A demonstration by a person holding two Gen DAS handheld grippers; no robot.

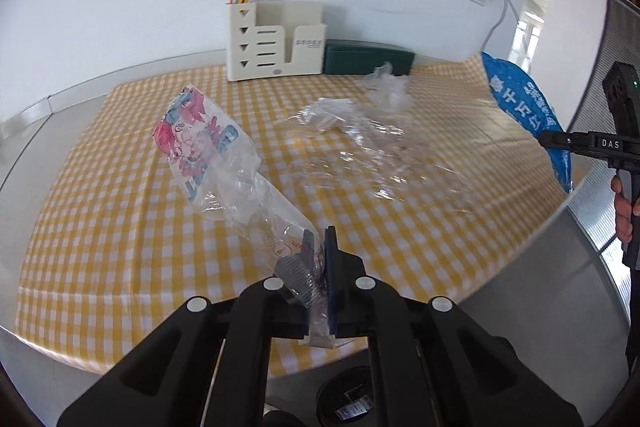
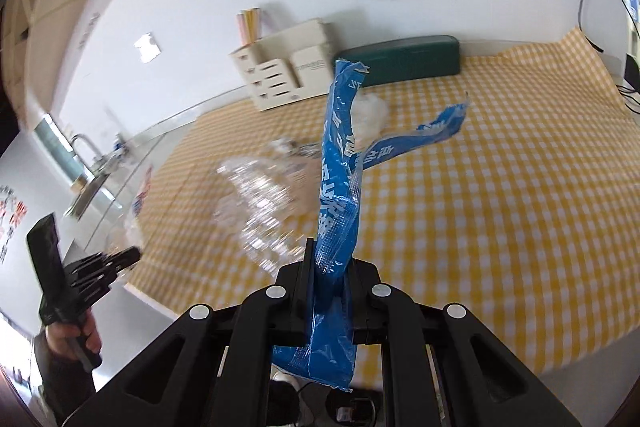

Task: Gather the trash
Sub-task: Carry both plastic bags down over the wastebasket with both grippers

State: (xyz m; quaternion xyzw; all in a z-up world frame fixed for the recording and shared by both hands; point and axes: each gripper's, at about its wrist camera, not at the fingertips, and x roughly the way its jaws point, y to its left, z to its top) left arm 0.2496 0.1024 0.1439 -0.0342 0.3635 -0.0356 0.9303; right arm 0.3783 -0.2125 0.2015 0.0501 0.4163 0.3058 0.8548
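Your left claw [image 1: 318, 247] is pinched tight on the bottom end of a clear printed bag [image 1: 208, 155] with pink and blue cartoon letters. The bag sticks up and away from the claw, leaning to the left, and it hangs in the air above the yellow checked cloth [image 1: 120, 227] on the counter.

Your right claw [image 2: 328, 263] is closed on a long blue wrapper [image 2: 338, 187]. The wrapper runs straight up between the two fingers, and its bottom end pokes out below them. A second strip of it bends off to the right. So both claws are full — neither one can grab more right now.

More trash sits on the counter: a crinkly pile of clear plastic wrap [image 1: 372, 147] near the middle of the cloth. It lies ahead of both claws, to the right of your left claw and to the left of your right claw. It looks blurry, so its exact edges are hard to tell.

A cream desk organizer [image 1: 272, 43] with colored sticks and a dark green case [image 1: 368, 57] stand at the back by the wall, well apart from the trash.

Down low, just under the counter's near edge, you can see a dark round opening [image 1: 348, 399] — it may be a bin, but you cannot tell for sure. If it is, both bags likely need to drop there, below and behind your claws, before you reach for the clear pile.
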